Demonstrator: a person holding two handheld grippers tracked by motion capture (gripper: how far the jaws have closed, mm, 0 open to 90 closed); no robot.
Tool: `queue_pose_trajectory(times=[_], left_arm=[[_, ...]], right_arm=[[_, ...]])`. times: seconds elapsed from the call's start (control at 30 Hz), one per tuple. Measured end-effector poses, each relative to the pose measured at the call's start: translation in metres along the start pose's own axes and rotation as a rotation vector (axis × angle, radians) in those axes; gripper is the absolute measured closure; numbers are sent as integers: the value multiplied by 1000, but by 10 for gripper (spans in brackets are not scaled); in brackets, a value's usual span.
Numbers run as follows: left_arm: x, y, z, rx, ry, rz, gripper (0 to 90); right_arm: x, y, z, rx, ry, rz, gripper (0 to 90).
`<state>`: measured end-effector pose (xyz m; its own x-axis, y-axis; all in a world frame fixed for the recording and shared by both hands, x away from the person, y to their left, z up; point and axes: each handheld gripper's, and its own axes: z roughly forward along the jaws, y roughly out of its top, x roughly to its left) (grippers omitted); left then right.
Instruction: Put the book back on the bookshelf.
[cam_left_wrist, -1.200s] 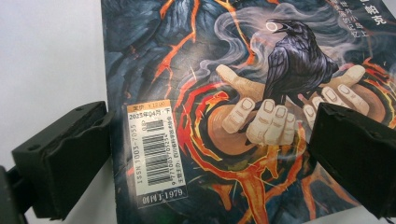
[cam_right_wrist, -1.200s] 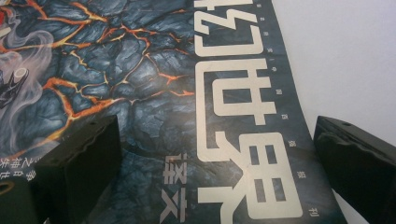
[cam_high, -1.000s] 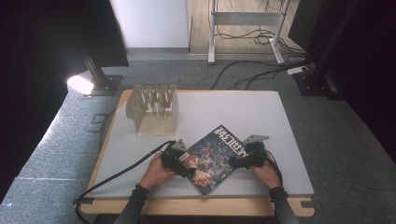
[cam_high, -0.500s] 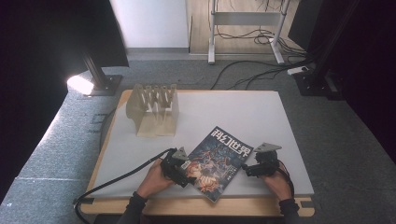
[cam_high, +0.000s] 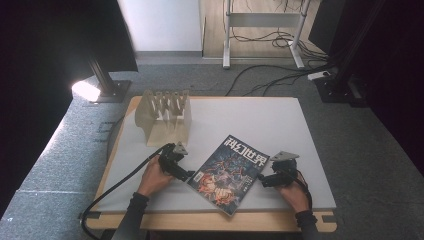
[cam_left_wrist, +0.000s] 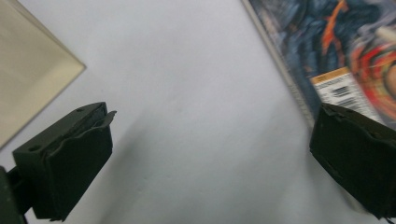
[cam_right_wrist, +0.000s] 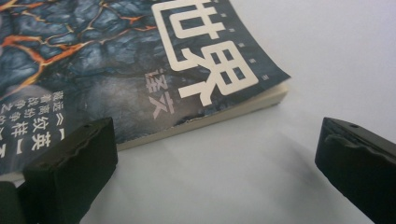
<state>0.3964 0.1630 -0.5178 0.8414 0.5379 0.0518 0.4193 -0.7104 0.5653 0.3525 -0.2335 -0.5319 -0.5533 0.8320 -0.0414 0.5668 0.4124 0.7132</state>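
On white table (cam_high: 260, 120), magazine (cam_high: 229, 173) lies flat between left gripper (cam_high: 186, 175) and right gripper (cam_high: 264, 180). Both jaws wide, empty. High view adds wooden rack (cam_high: 165, 116); left gripper view, barcode (cam_left_wrist: 343, 91).

High view looked forward and down over the whole worktop (cam_high: 300, 125). Left and right gripper views sat close above its surface. All three shared the magazine (cam_high: 230, 172) (cam_left_wrist: 345, 56) (cam_right_wrist: 140, 60), seen from opposite edges.
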Motion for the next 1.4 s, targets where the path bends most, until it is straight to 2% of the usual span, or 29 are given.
queue_pose_trajectory(times=[0.13,0.2,0.4,0.57,0.7,0.93,1.07,1.2,1.3,1.4], left_arm=[[-4,-1,-1,-10,15,0,0],[-8,-3,-3,-10,10,8,0],[-24,-14,-5,-41,-65,-1,0],[-39,-19,-6,-74,-90,24,0],[-46,-20,-6,-83,-107,45,0],[-61,-13,-1,-92,-158,105,0],[-69,-9,2,-102,-175,124,0],[-78,-6,5,-115,-177,129,0],[-78,-6,4,-114,-173,130,0],[-75,-6,3,-103,-162,134,0]], right_arm=[[-1,6,4,8,-15,-3,0],[-4,12,10,17,-20,1,0],[-10,21,21,17,-28,34,0],[-14,32,32,22,-26,62,1],[-15,42,40,35,-29,51,11],[-14,59,56,27,-29,55,50],[-13,70,68,32,-35,56,70],[-13,75,74,29,-30,57,71],[-16,76,76,32,-7,60,73],[-18,77,68,51,-2,30,71]])
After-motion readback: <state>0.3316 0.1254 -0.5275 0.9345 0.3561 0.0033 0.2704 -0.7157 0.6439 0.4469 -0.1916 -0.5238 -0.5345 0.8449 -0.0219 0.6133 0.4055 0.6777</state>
